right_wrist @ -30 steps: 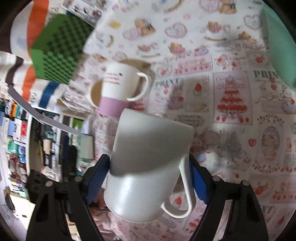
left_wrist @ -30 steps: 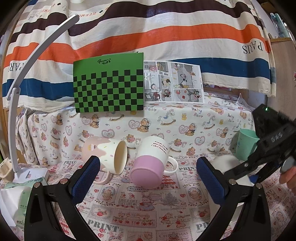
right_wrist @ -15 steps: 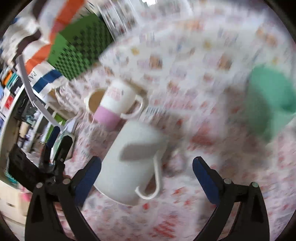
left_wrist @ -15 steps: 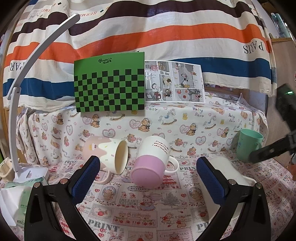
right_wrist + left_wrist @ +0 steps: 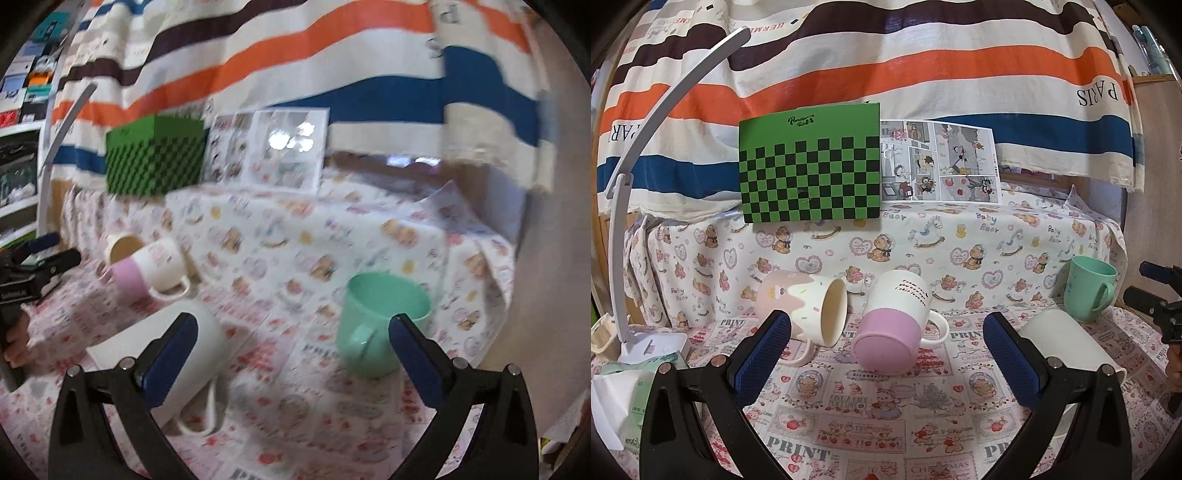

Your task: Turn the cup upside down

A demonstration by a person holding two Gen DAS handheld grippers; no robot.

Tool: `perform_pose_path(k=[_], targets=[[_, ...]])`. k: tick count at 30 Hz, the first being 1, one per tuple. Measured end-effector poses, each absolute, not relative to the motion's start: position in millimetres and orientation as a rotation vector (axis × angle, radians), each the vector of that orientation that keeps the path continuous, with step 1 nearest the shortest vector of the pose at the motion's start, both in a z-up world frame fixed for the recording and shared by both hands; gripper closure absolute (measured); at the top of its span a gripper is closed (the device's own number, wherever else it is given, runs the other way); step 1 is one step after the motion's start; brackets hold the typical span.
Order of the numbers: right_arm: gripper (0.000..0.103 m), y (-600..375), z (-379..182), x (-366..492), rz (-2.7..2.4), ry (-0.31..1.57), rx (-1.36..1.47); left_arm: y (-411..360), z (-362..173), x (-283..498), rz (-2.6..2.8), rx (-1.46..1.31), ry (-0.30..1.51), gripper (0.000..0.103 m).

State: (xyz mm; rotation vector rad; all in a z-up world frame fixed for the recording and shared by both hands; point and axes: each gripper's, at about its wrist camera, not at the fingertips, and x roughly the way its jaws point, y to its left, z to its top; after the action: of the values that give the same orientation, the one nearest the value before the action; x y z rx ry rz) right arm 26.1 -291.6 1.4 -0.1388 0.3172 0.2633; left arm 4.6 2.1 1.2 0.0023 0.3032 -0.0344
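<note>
White cup (image 5: 1067, 343) upside down on bench (image 5: 886, 424), near right, apparently base-up in the blurred right view. Left claw (image 5: 886, 354) wide open, empty. Right claw (image 5: 291, 350) wide open, empty, between white cup and upright green cup (image 5: 380, 325). Pink cup (image 5: 801, 306) and lilac cup (image 5: 894, 328) tipped over, far centre.

White cup (image 5: 1067, 343), mint cup (image 5: 1087, 288), pink/white cup (image 5: 890, 332), green/blk checker board (image 5: 809, 173), striped cloth (image 5: 886, 66).
</note>
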Motion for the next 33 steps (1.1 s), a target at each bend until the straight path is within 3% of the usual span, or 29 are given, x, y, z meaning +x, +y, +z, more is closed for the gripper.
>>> perform_pose_path(k=[10,14,20,33], targets=[[0.0,-317.6,4.0,22.0,0.186,0.244,-0.04,-26.3,25.1,12.2,-0.104,0.077,0.402,0.0],[0.0,-321.4,1.9,23.2,0.105,0.251,-0.018,-53.4,43.5,43.2,-0.097,0.122,0.641,0.0],[0.0,-321.8,0.6,26.4,0.06,0.269,-0.021,-79.9,27.1,99.0,-0.21,-0.062,0.96,0.0],[0.0,-329.6,0.6,29.0,-0.004,0.278,0.006,-143.0,-12.9,137.7,-0.219,-0.042,1.225,0.0]])
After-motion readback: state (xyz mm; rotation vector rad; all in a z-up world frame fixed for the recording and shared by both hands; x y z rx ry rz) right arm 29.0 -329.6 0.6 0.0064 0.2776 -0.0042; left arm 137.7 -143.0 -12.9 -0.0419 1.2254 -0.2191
